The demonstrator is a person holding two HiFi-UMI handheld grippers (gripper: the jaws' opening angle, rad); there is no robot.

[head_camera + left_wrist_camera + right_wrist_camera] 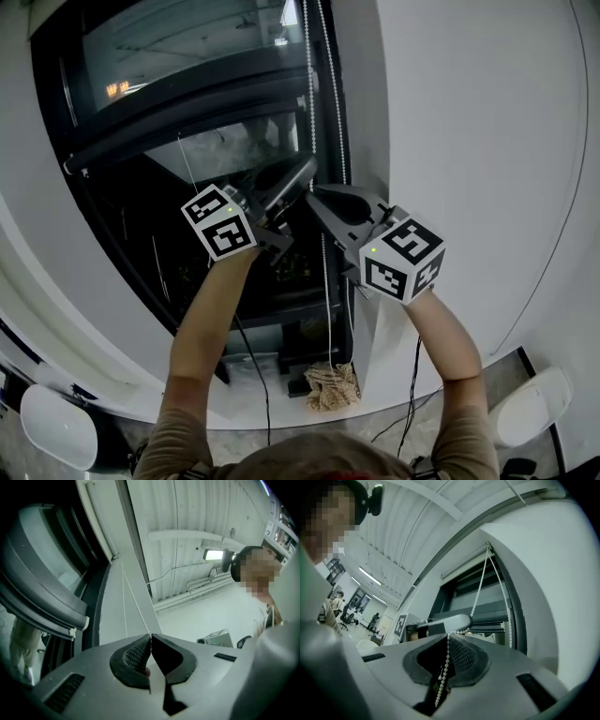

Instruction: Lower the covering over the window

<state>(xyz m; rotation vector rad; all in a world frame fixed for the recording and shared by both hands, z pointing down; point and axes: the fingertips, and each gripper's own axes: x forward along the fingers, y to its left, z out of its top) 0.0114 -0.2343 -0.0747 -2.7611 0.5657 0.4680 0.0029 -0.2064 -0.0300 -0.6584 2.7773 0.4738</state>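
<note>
- Right gripper view: shows right gripper (450,635) pinched shut on bead chain (440,681), tail dangling
- Left gripper view: shows left gripper (150,636) closed on a taut strand
- Likely light, limp, slippery; best pinched across beads
- Head view: alone shows chain hanging on below both grippers; blind (187,127) part-lowered over window (234,150) beyond

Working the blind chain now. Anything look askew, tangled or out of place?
Nothing wrong at the grip: the left gripper and right gripper are both shut on the bead chain, which runs up untangled. The only oddity is a crumpled beige bundle at the foot of the window, under the hanging chain.
</note>
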